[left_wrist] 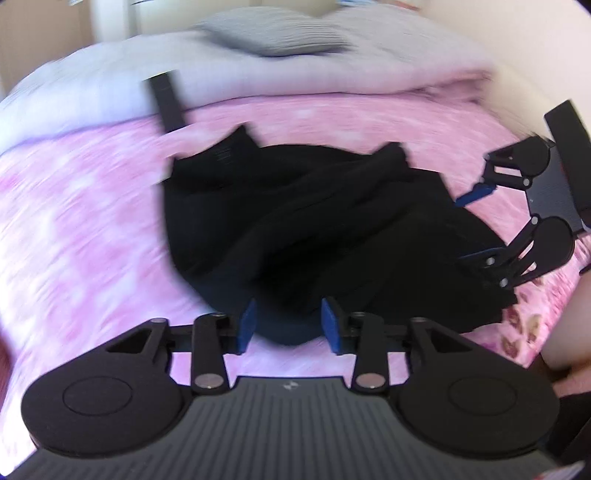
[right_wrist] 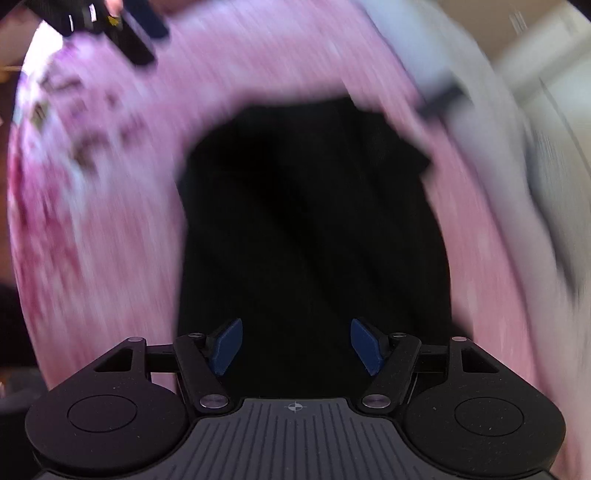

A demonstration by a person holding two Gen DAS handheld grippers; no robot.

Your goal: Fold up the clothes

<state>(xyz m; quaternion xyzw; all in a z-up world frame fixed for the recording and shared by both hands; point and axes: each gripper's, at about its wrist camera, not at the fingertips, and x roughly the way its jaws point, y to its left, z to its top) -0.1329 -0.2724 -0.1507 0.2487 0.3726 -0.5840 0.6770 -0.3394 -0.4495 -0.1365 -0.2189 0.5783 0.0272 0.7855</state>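
Note:
A black garment [left_wrist: 314, 229] lies crumpled on a pink bedspread [left_wrist: 81, 221]. A black strap [left_wrist: 168, 103] runs from it toward the back. My left gripper [left_wrist: 290, 325] is open over the garment's near edge, holding nothing. My right gripper [left_wrist: 476, 225] shows at the right of the left wrist view, open at the garment's right edge. In the blurred right wrist view my right gripper [right_wrist: 295, 345] is open over the black garment [right_wrist: 310, 240], which fills the middle of the view on the pink bedspread [right_wrist: 110, 221].
A pale lilac duvet [left_wrist: 295, 74] and a grey striped pillow [left_wrist: 273, 35] are heaped at the back of the bed. A pale wall [left_wrist: 535, 55] stands to the right. The other gripper [right_wrist: 122, 29] shows dark at the top left of the right wrist view.

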